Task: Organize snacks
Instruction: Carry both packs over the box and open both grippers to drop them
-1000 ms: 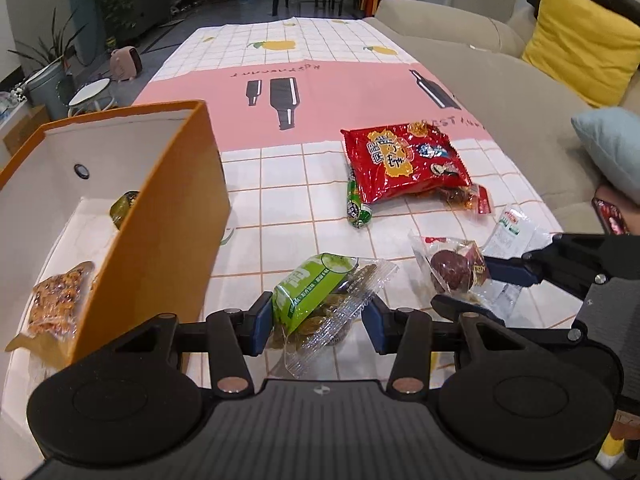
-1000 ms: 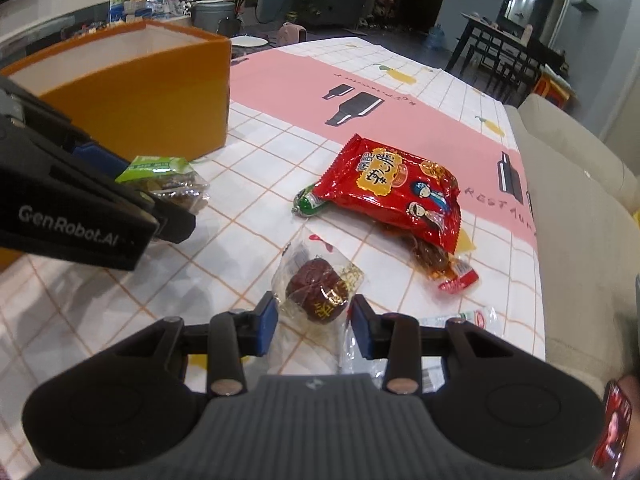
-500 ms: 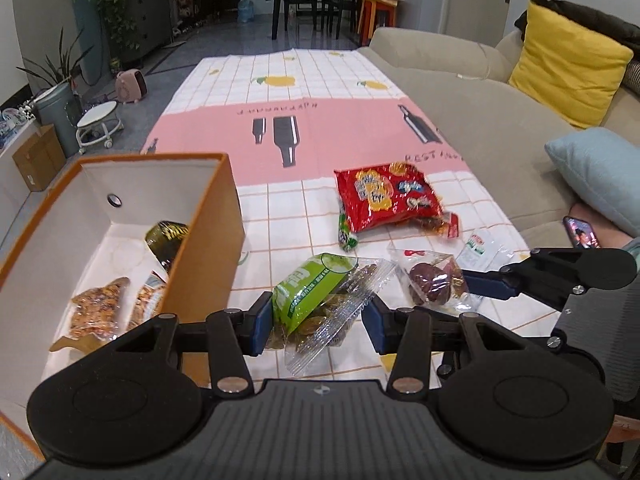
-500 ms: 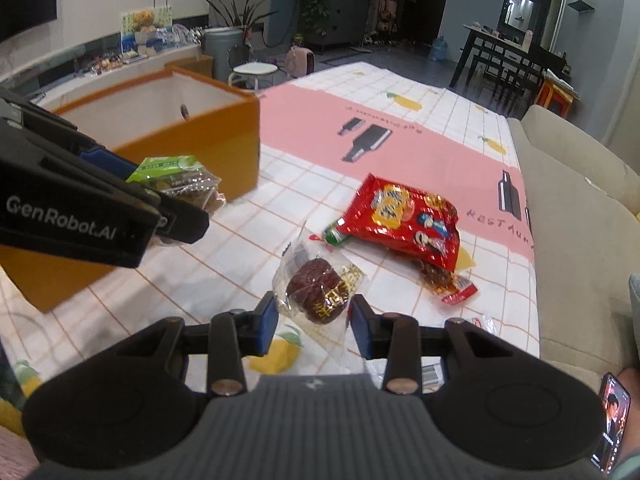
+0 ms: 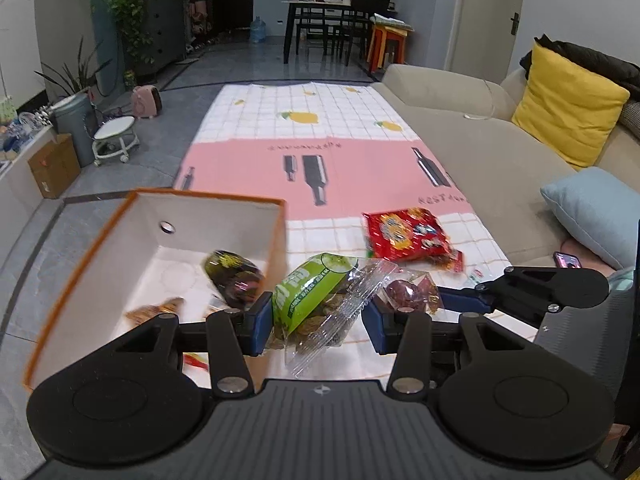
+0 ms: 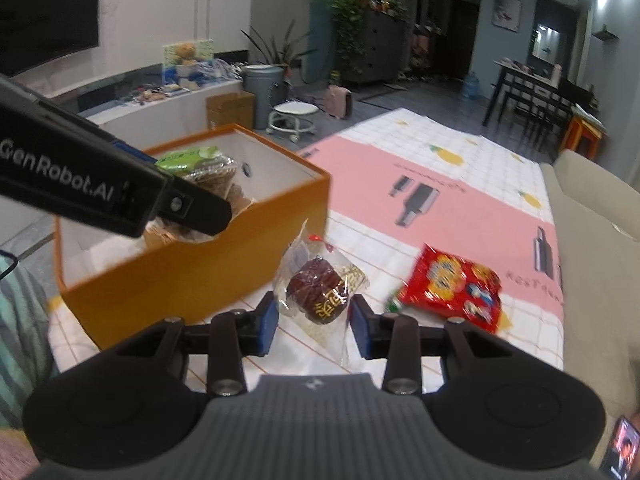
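Lifting both snacks off the counter (image 5: 336,236) since a second ago, so boxing comes next. Left tongs (image 5: 316,320) pinch the crinkly green-labelled clear pack (image 5: 310,300), now beside the orange box (image 6: 192,268). Right tongs (image 6: 313,316) clamp a glossy wrapped brown puck (image 6: 320,290). Shiny red bag (image 6: 456,286) lies flat.

box (image 6: 208,264): matt cardboard; snack wrappers (image 5: 320,304): glossy clear plastic; tablecloth (image 5: 320,128): smooth
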A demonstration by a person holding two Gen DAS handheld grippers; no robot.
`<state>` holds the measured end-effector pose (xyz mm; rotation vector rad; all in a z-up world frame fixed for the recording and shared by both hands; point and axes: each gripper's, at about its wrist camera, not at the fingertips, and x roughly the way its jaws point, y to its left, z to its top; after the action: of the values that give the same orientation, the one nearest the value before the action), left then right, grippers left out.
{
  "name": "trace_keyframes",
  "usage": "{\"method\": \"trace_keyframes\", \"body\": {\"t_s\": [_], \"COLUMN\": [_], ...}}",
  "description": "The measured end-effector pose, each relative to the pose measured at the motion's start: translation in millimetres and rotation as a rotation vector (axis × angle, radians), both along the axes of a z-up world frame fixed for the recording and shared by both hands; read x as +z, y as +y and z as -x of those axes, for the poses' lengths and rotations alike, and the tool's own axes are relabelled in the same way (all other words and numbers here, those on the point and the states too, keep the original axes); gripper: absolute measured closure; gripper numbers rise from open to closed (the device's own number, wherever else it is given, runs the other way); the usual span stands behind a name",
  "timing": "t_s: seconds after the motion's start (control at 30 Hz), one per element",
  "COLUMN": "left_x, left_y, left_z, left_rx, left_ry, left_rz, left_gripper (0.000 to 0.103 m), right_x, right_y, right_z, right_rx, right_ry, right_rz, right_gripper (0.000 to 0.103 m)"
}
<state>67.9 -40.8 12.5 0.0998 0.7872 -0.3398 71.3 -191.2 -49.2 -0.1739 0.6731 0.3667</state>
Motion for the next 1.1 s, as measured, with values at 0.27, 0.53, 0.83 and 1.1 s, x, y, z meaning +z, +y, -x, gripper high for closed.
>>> {"method": "trace_keyframes", "body": {"t_s": [0.27, 0.53, 0.83, 1.1], "left_x": [20.6, 13.0, -25.4, -62.5], "left_y": [39.4, 53.7, 73.1, 84.3], "left_z": [-20.2, -50.1, -89.5, -113.2], "left_rx": [0.037, 0.034, 0.043, 0.046], "left_ry": [-0.005, 0.055, 0.191, 0.274], "left_rz": [-0.014, -0.103, -0.157, -0.185], "left_gripper": [0.050, 0.050, 0.050, 0.050], "right_x": [23.2, 31.5, 13.8, -7.0], "right_y": [36.6, 79.2, 115.4, 137.4], "right_z": [-16.8, -51.8, -89.4, -114.1], "right_rx": [0.088, 0.198, 0.294, 0.356], "right_ry": [-0.042, -0.030, 0.039, 0.064], "right_rz": [0.019, 0.107, 0.245, 0.355], "right_gripper": [0.067, 0.067, 0.067, 0.067]}}
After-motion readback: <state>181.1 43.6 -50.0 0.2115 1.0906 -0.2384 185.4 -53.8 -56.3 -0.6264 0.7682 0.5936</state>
